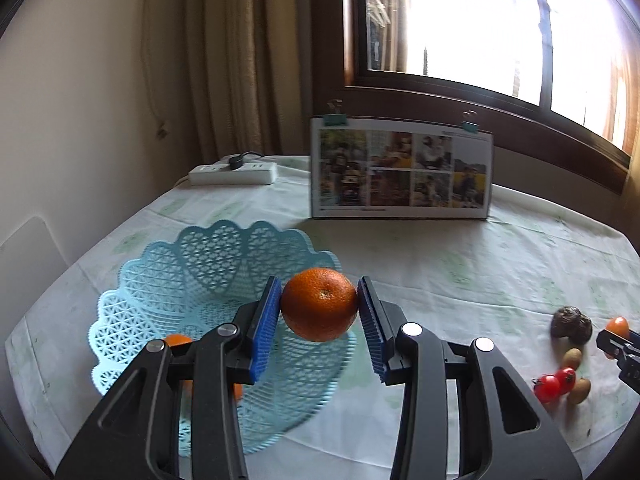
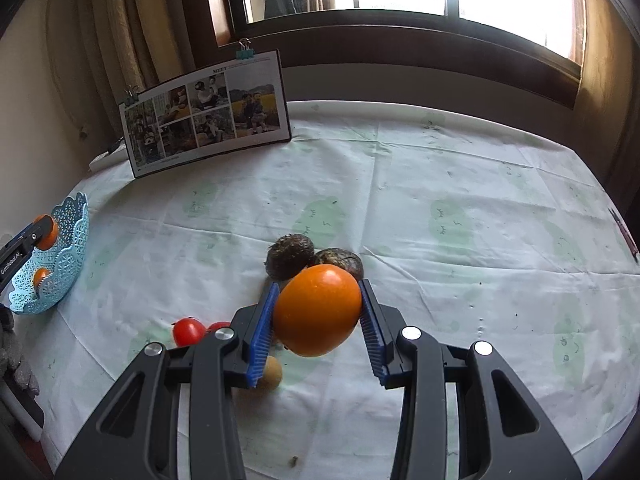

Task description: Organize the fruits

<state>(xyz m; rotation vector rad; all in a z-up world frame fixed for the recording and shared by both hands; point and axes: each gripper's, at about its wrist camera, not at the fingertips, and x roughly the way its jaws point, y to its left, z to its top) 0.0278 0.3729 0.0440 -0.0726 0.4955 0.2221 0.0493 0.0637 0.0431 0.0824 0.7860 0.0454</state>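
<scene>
Fruit sits clamped in both tools. Low in the centre of the left wrist view, the left gripper [image 1: 319, 312] holds a dimpled orange [image 1: 319, 305] between its blue pads [image 1: 265, 330], jaws at middling width and pressed to the fruit's sides. It hangs over the near right rim of the pale blue lattice basket [image 1: 160, 280], which fills the lower left of that frame and has another orange fruit [image 1: 178, 339] in it already.

To do this well, I'd say carry the orange further toward the basket's hollow, lower it until it nearly rests, and only then ease the jaws apart, so it neither rolls out nor knocks the light basket.

In the right wrist view the right gripper [image 2: 318, 312] grips a smooth orange fruit [image 2: 317, 310] at frame centre, clear of the cloth-covered table [image 2: 460, 208]. Just beyond lie two dark wrinkled fruits [image 2: 290, 256]; red cherry tomatoes [image 2: 188, 331] show at lower left. Farther back stands a clipped photo board [image 2: 208, 114].
</scene>
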